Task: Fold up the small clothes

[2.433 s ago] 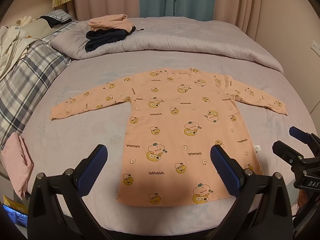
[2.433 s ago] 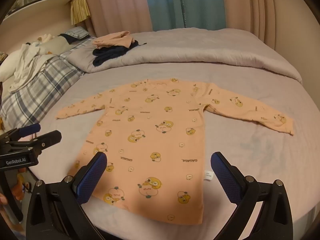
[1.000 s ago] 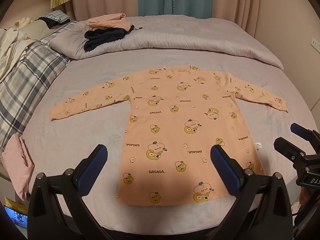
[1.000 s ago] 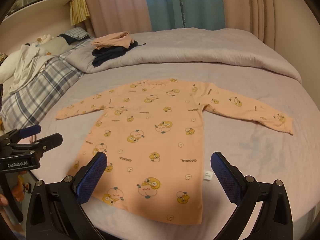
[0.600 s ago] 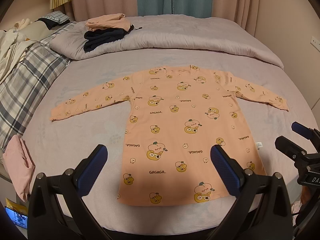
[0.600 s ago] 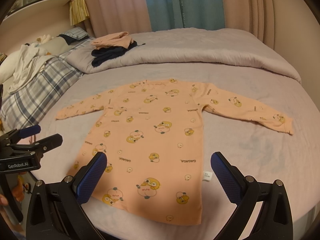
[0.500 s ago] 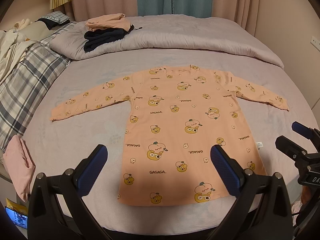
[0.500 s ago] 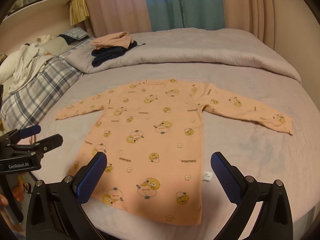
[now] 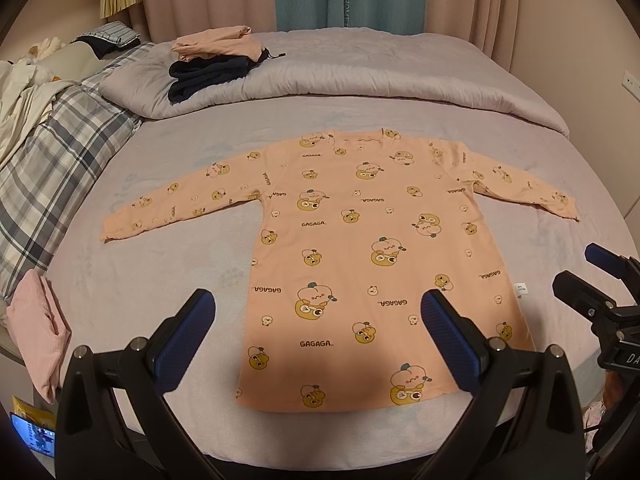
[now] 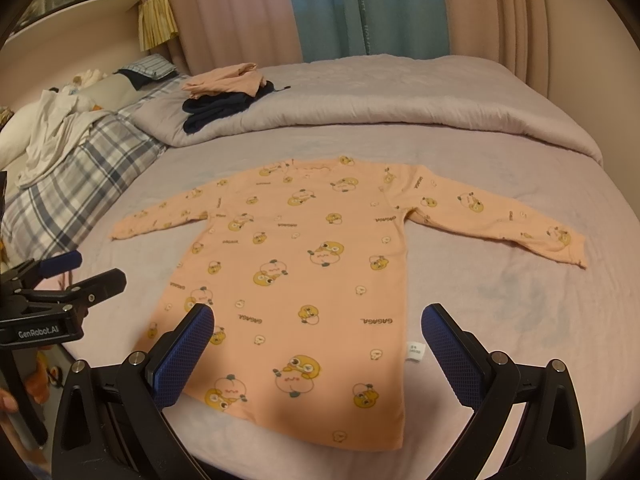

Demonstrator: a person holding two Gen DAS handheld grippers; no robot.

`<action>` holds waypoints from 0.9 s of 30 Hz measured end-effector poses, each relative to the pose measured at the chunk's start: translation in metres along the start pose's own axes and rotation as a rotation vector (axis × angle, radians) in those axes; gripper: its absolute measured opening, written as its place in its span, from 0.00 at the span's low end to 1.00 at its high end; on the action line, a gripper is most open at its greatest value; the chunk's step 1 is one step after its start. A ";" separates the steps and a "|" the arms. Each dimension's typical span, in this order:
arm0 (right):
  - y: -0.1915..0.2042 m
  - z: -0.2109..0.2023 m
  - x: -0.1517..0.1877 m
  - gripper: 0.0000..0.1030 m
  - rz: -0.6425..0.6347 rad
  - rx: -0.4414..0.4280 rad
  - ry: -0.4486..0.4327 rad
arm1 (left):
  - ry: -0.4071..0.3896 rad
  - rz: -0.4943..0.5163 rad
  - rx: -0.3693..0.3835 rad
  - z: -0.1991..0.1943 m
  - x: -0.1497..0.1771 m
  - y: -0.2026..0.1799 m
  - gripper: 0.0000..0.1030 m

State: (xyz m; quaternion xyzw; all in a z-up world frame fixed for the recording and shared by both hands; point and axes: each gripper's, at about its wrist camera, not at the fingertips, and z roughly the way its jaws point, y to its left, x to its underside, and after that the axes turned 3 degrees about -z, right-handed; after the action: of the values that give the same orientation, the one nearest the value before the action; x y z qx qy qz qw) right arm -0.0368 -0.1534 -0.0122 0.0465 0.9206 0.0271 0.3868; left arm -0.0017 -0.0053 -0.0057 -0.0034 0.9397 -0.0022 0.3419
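Observation:
A small peach long-sleeved shirt (image 9: 360, 248) with cartoon prints lies flat on the grey bed, sleeves spread to both sides, hem toward me. It also shows in the right wrist view (image 10: 304, 264). My left gripper (image 9: 318, 338) is open and empty, held above the hem at the bed's near edge. My right gripper (image 10: 318, 340) is open and empty, also above the hem. Each gripper shows in the other's view: the right one (image 9: 600, 288) at the right, the left one (image 10: 64, 276) at the left.
A rolled grey duvet (image 9: 360, 80) lies across the back of the bed with folded peach and navy clothes (image 9: 212, 60) on it. A plaid blanket (image 9: 52, 152) and white cloth lie at the left. A folded pink garment (image 9: 38, 336) sits at the near left edge.
Almost nothing has changed. The views drift very slightly; the shirt lies still and both grippers stay open.

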 end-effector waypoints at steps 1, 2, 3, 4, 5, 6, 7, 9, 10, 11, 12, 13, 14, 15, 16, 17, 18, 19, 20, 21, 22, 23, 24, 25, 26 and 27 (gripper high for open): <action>0.000 0.000 0.000 1.00 0.001 0.000 0.000 | 0.001 -0.003 -0.001 0.001 0.000 0.001 1.00; -0.001 0.001 0.000 1.00 0.004 -0.001 0.003 | 0.003 -0.007 0.001 0.002 0.001 0.002 1.00; -0.002 0.002 0.001 1.00 0.008 -0.004 0.005 | 0.008 -0.014 0.003 0.004 0.000 0.002 1.00; -0.004 0.004 0.002 1.00 0.018 -0.011 0.008 | 0.020 -0.035 0.011 0.009 0.001 0.005 1.00; -0.007 0.007 0.003 1.00 0.037 -0.032 0.012 | 0.030 -0.053 0.019 0.012 0.002 0.007 1.00; -0.011 0.010 0.004 1.00 0.058 -0.053 0.015 | 0.043 -0.076 0.029 0.018 0.002 0.011 1.00; -0.016 0.014 0.007 1.00 0.084 -0.075 0.018 | 0.062 -0.113 0.040 0.026 0.004 0.018 1.00; -0.025 0.023 0.013 1.00 0.127 -0.089 0.030 | 0.095 -0.164 0.046 0.039 0.008 0.027 1.00; -0.029 0.027 0.017 1.00 0.142 -0.082 0.037 | 0.120 -0.198 0.060 0.048 0.010 0.034 1.00; -0.034 0.031 0.021 1.00 0.154 -0.072 0.044 | 0.132 -0.213 0.072 0.053 0.012 0.036 1.00; -0.039 0.035 0.024 1.00 0.165 -0.061 0.047 | 0.151 -0.234 0.091 0.061 0.014 0.039 1.00; -0.045 0.037 0.027 1.00 0.181 -0.048 0.050 | 0.164 -0.250 0.108 0.066 0.015 0.041 1.00; -0.054 0.040 0.031 1.00 0.207 -0.035 0.055 | 0.178 -0.273 0.132 0.072 0.017 0.043 1.00; -0.063 0.043 0.034 1.00 0.238 -0.025 0.061 | 0.185 -0.289 0.155 0.075 0.018 0.044 1.00; -0.075 0.046 0.038 1.00 0.279 -0.015 0.065 | 0.194 -0.313 0.183 0.079 0.019 0.046 1.00; -0.085 0.047 0.041 1.00 0.315 -0.010 0.066 | 0.201 -0.346 0.210 0.083 0.021 0.048 1.00; -0.096 0.048 0.044 1.00 0.351 -0.005 0.064 | 0.202 -0.378 0.231 0.086 0.022 0.049 1.00; -0.111 0.048 0.049 1.00 0.402 0.006 0.051 | 0.199 -0.402 0.247 0.089 0.023 0.050 1.00; -0.122 0.046 0.054 1.00 0.439 0.015 0.040 | 0.197 -0.418 0.265 0.093 0.025 0.049 1.00; -0.133 0.045 0.058 1.00 0.477 0.022 0.031 | 0.198 -0.420 0.275 0.095 0.025 0.047 1.00; -0.145 0.044 0.062 1.00 0.518 0.024 0.021 | 0.203 -0.409 0.288 0.099 0.025 0.044 1.00; -0.159 0.042 0.068 1.00 0.566 0.022 0.003 | 0.205 -0.398 0.295 0.102 0.025 0.040 1.00; -0.169 0.041 0.071 1.00 0.601 0.025 -0.009 | 0.206 -0.389 0.303 0.105 0.024 0.038 1.00; -0.180 0.039 0.075 1.00 0.640 0.029 -0.024 | 0.208 -0.376 0.324 0.110 0.022 0.035 1.00; -0.193 0.038 0.078 1.00 0.679 0.029 -0.047 | 0.211 -0.369 0.342 0.112 0.020 0.031 1.00; -0.202 0.038 0.081 1.00 0.710 0.023 -0.066 | 0.212 -0.358 0.362 0.116 0.018 0.029 1.00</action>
State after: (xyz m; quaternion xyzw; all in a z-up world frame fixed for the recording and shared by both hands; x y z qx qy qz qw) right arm -0.0790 -0.3452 -0.1131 0.3686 0.8343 0.1477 0.3824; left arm 0.0588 0.0230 -0.1062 -0.1081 0.9391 -0.2306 0.2307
